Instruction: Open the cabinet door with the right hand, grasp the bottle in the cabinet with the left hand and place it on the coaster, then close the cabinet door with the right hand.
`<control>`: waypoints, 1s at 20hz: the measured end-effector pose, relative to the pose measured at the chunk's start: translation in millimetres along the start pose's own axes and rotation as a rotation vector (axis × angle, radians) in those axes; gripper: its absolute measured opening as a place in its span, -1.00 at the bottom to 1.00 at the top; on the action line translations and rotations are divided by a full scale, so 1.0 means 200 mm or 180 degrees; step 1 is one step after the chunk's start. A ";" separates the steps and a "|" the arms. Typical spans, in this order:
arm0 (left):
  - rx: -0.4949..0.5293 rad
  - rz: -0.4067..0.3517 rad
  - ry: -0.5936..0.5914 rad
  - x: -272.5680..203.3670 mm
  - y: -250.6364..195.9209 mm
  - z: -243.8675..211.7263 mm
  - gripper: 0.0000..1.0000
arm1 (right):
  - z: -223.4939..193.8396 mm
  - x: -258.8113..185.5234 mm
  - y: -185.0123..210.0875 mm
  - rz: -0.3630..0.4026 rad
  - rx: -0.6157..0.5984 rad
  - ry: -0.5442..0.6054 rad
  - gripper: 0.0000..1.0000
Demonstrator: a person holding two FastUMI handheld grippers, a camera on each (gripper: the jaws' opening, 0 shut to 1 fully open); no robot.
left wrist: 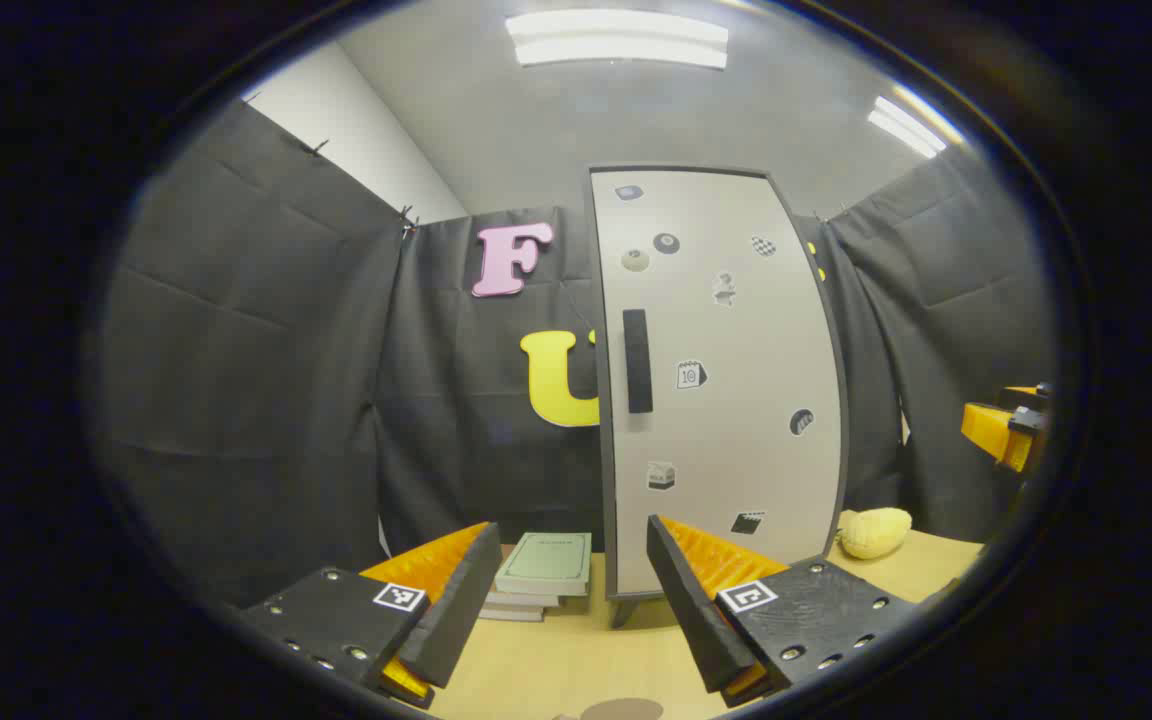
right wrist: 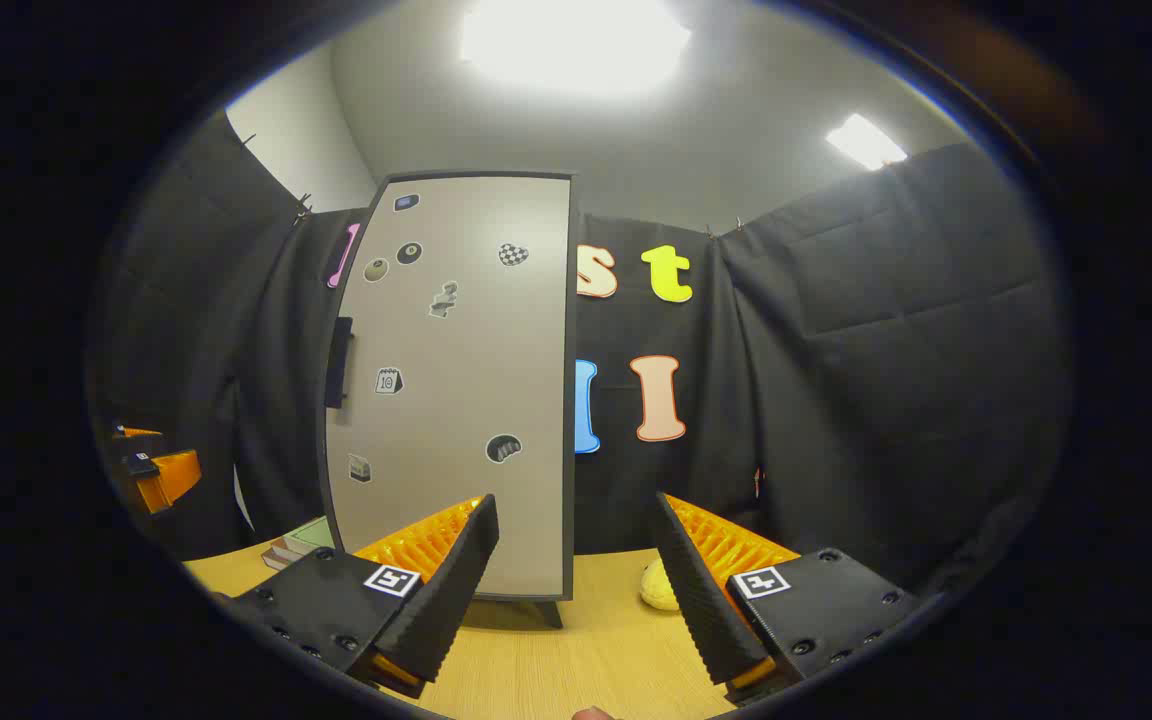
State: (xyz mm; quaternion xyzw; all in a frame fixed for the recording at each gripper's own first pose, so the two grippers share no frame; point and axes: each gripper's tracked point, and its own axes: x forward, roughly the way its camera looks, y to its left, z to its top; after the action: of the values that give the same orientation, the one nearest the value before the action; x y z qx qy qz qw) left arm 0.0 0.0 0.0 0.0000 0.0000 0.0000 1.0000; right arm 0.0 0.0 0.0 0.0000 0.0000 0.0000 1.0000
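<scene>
The tall cabinet point(left wrist: 721, 380) stands on the wooden desk point(left wrist: 556, 670), and its door point(right wrist: 451, 390) is closed. The door is pale and has small stickers on it. A dark handle point(left wrist: 637, 361) runs up and down near the door's left edge. The bottle must be inside, because it cannot be seen with the door shut.

The left gripper point(left wrist: 574, 610) hangs low over the desk in front of the cabinet. Its two fingers are spread wide apart and hold nothing. A stack of books point(left wrist: 542, 572) lies on the desk just left of the cabinet, seen between the fingers. A round brown coaster point(left wrist: 622, 710) lies on the desk near the bottom edge of the left gripper view. A yellow lumpy thing point(left wrist: 874, 532) sits on the desk to the right of the cabinet.

The right gripper point(right wrist: 576, 590) is also in front of the cabinet, a bit to the right of it. Its fingers are spread apart too, and nothing is in them. It is not touching the handle.
</scene>
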 end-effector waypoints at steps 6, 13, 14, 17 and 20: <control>0.0032 0.0082 0.0004 0.01 0.01 0.00 0.76 | 0.00 0.04 0.03 0.0073 -0.0033 0.0003 0.95; 0.0045 0.0206 -0.0043 0.01 0.01 0.01 0.76 | 0.01 0.07 0.06 0.0111 -0.0023 -0.0008 0.94; 0.0054 0.0221 -0.0055 0.01 0.01 0.01 0.75 | 0.01 0.07 0.07 0.0114 -0.0024 -0.0010 0.94; 0.0087 0.0278 -0.0086 0.00 0.01 0.00 0.76 | 0.03 0.08 0.11 0.0164 0.0003 -0.0016 0.95; 0.0109 0.0348 -0.0106 0.00 0.03 -0.01 0.76 | 0.06 0.11 0.16 0.0242 0.0020 -0.0035 0.95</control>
State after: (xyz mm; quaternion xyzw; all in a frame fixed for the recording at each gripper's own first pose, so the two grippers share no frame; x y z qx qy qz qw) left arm 0.7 5.3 -1.8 0.0171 -0.0167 0.0546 0.9982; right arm 22.8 33.0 12.9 0.0032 -0.0055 0.0379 0.9993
